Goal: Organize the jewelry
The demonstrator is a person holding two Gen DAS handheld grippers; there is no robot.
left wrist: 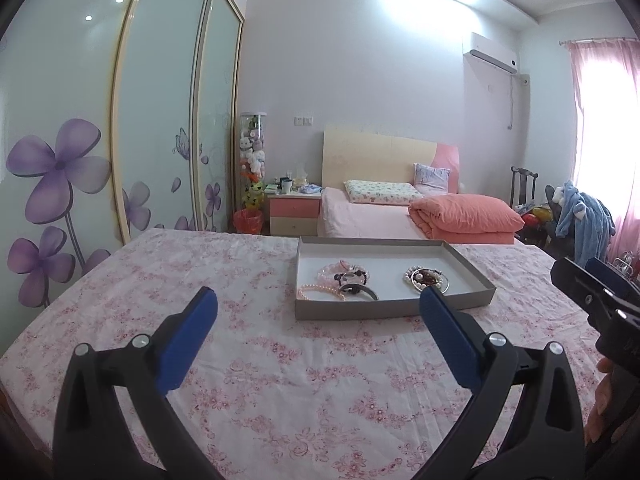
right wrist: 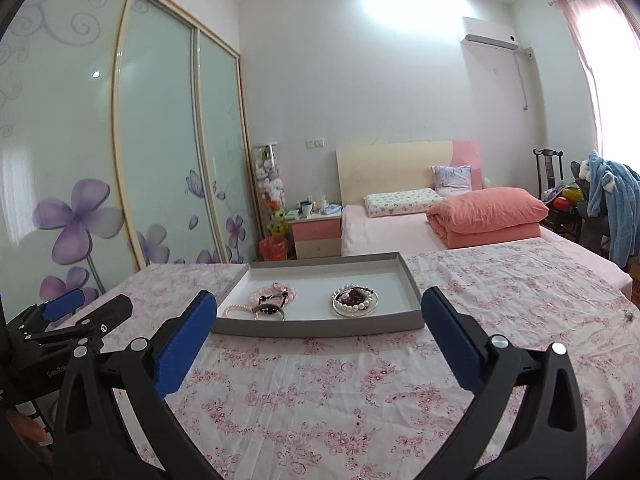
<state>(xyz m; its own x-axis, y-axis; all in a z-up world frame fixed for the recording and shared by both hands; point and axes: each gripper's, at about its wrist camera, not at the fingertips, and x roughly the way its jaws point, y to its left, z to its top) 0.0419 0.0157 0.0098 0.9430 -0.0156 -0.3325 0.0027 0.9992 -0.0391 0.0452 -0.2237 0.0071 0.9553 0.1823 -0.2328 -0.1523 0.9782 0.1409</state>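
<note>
A shallow grey tray (left wrist: 384, 310) (right wrist: 320, 326) lies on the pink floral cloth ahead of both grippers. Its left half holds a pile of pink bead bracelets (left wrist: 340, 278) (right wrist: 272, 298) with dark pieces. Its right half holds white pearl bracelets with a silver bangle (left wrist: 426, 278) (right wrist: 355, 300). My left gripper (left wrist: 318, 300) is open and empty, just short of the tray. My right gripper (right wrist: 319, 302) is open and empty, also short of the tray. The right gripper shows at the right edge of the left wrist view (left wrist: 600, 300); the left gripper shows at the left edge of the right wrist view (right wrist: 68, 320).
The floral cloth (left wrist: 280, 380) (right wrist: 360, 392) covers the whole work surface. Behind it stand a bed with an orange quilt (left wrist: 464, 216), a pink nightstand (left wrist: 294, 208), sliding wardrobe doors (left wrist: 160, 120) at left and a chair with blue clothing (left wrist: 580, 216) at right.
</note>
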